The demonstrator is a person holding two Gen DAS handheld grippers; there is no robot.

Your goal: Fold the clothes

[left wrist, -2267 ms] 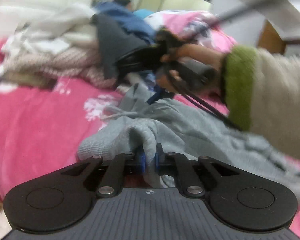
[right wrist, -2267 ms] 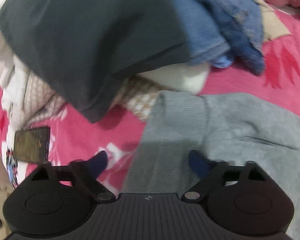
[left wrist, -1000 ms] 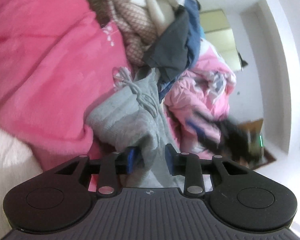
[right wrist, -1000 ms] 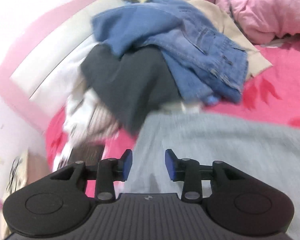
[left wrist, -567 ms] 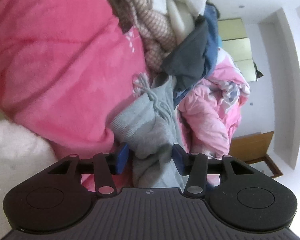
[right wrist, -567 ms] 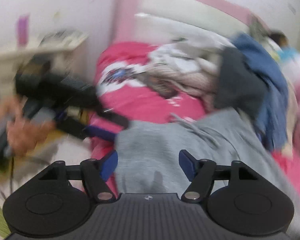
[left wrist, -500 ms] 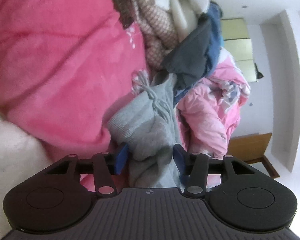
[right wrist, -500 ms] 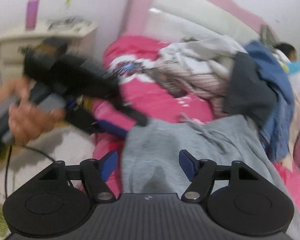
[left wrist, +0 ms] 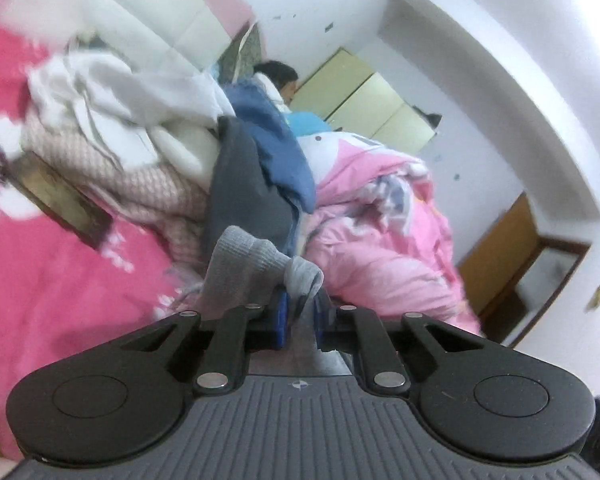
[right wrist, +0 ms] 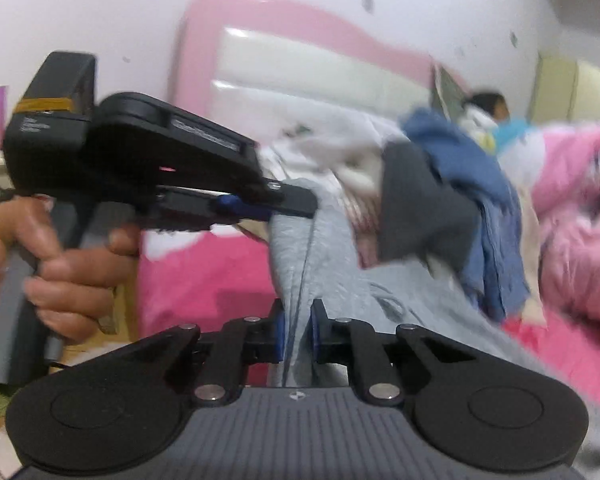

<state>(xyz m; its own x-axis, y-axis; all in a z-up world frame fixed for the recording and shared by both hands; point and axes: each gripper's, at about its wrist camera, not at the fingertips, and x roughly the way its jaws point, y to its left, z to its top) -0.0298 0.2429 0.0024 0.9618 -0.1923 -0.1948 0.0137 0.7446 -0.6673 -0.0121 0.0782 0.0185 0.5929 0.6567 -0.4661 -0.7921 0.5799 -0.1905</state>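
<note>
Both grippers have re-gripped the grey garment [right wrist: 324, 248], which half a second ago lay between spread fingers in each wrist view. The jaws of the left gripper [left wrist: 300, 314] are closing, and its blue pads now pinch a bunched fold of the grey knit. The jaws of the right gripper [right wrist: 298, 336] are likewise closing, with a ridge of the same cloth pinched between its fingers. In the right wrist view the left gripper [right wrist: 296, 202] appears at the upper edge of the garment, carried by the left hand [right wrist: 56, 268], and the cloth hangs between the two holds, partly lifted off the pink bed cover [right wrist: 204, 276]. The left view has swung from the bed cover toward the pile of unfolded clothes [left wrist: 148, 148]. Judgement: two edge points are now secured, so the garment can be raised and spread for a first fold.
</note>
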